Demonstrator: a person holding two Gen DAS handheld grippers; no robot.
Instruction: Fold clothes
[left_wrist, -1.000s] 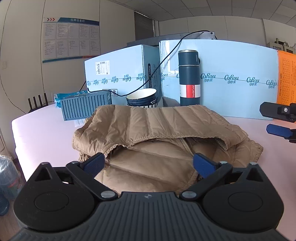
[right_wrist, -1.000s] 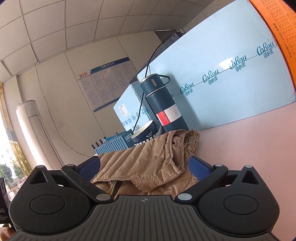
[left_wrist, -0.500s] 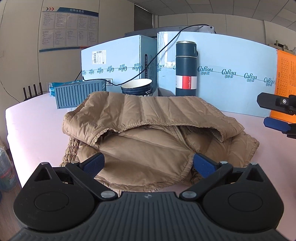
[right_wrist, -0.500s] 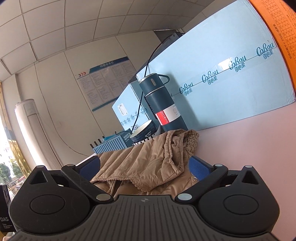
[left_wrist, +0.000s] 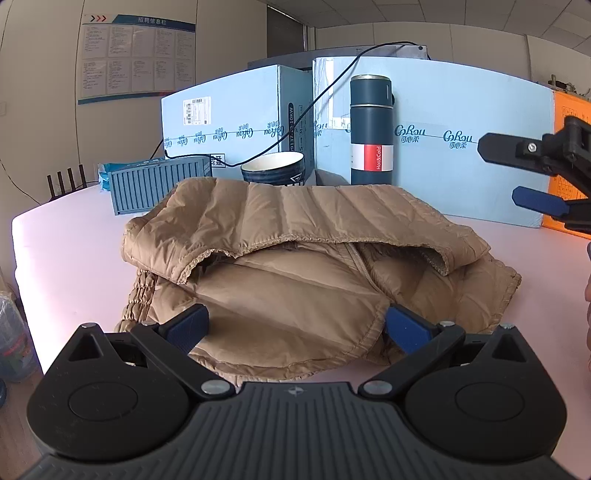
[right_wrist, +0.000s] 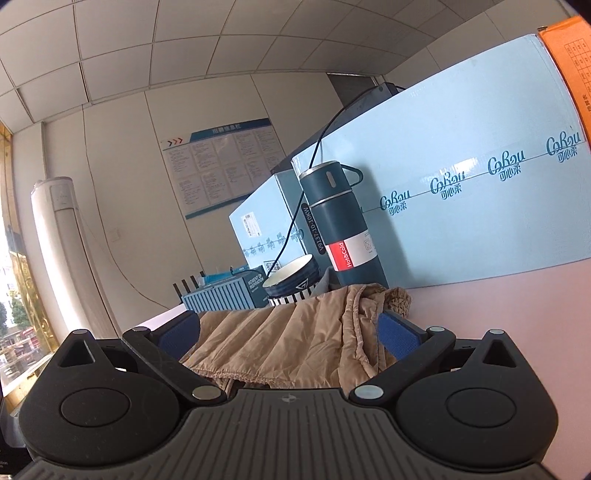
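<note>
A pale pink worktop (left_wrist: 74, 251) carries a tan quilted puffer jacket (left_wrist: 306, 266) folded in a heap. Behind it stand a grey-blue ribbed container-shaped box (left_wrist: 159, 186), a dark striped ceramic bowl (left_wrist: 273, 168), a navy steel flask (left_wrist: 370, 129) and light blue cardboard cartons (left_wrist: 461, 140).

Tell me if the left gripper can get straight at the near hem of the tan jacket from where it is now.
Probably yes. The left gripper is open, its blue pads either side of the tan jacket, whose near hem lies on the pink table just ahead. Nothing stands between them; the right gripper is off to the side.
</note>
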